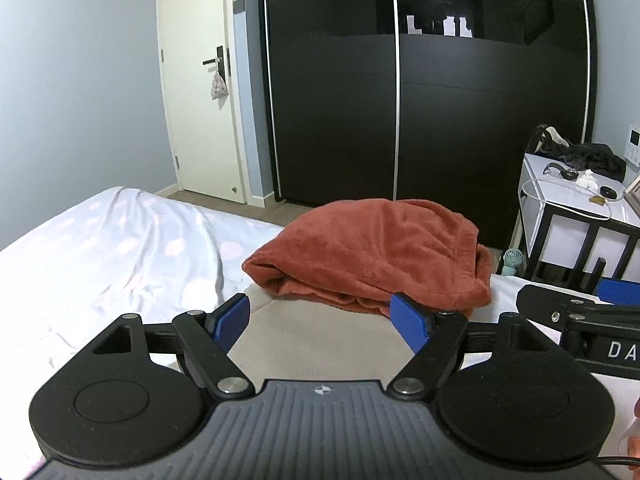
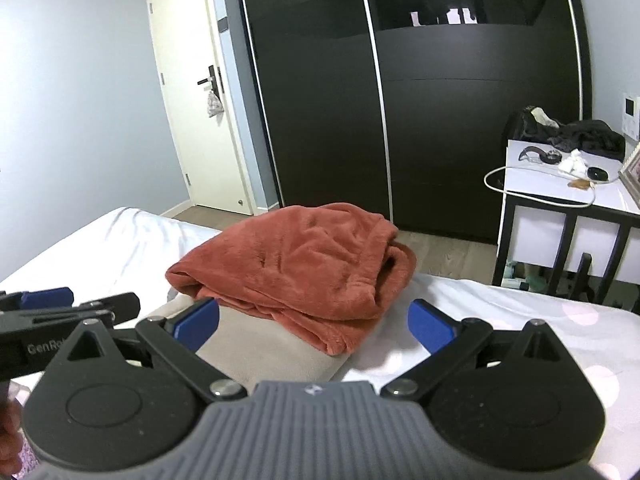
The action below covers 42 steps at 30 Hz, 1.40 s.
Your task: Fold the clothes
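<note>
Nearest the beige cloth: left gripper (image 1: 326, 320) hung over its near part, blue fingers (image 1: 232, 322) spread wide and gripping nothing
Right of that, over the beige cloth's right edge: right gripper (image 2: 314, 322) was also spread wide and empty, one pad above the cloth, the other above bare sheet
Beige cloth (image 1: 320, 344): lay flat and smooth on the bed (image 1: 120, 248), its far end tucked under the rust garment; it looked already folded, though its full outline was hidden by the grippers
Rust garment (image 1: 372, 252): a thick fleecy piece, sitting on the far end of the beige cloth, doubled over loosely, with a puffed top and layered hems showing toward the grippers
Step in hand, as I judged it: both tools were free, so the next grip was likely on the rust garment's near hems
Doing it well: each gripper should pinch all the layers at one corner, the two well apart, so the fleece lifts evenly and does not drag the beige cloth askew
Beyond the beige cloth: dark wardrobe (image 1: 400, 100) and a white side table (image 1: 576, 208), both well apart from the work
</note>
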Motion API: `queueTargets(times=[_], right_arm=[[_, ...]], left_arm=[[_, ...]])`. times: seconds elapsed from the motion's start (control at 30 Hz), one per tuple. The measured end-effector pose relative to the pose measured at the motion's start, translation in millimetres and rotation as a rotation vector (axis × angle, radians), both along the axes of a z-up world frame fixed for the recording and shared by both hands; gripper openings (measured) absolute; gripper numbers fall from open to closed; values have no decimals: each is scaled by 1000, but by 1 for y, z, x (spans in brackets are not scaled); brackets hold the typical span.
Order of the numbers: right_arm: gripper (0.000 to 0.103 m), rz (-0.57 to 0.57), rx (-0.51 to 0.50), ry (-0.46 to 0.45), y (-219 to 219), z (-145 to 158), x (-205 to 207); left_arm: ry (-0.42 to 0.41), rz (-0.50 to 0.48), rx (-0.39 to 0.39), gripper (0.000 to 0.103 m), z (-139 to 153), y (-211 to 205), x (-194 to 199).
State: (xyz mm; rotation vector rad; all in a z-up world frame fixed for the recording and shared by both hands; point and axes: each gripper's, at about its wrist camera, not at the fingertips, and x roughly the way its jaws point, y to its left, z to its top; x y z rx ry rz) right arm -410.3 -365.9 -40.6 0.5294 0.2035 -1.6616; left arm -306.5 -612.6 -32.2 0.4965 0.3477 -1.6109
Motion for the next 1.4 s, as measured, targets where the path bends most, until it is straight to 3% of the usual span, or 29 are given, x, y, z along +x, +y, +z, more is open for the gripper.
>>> queueTargets(times=[1.4], right_arm=[[101, 27, 38, -18, -5, -9, 2]], left_arm=[[13, 9, 29, 77, -13, 0, 7]])
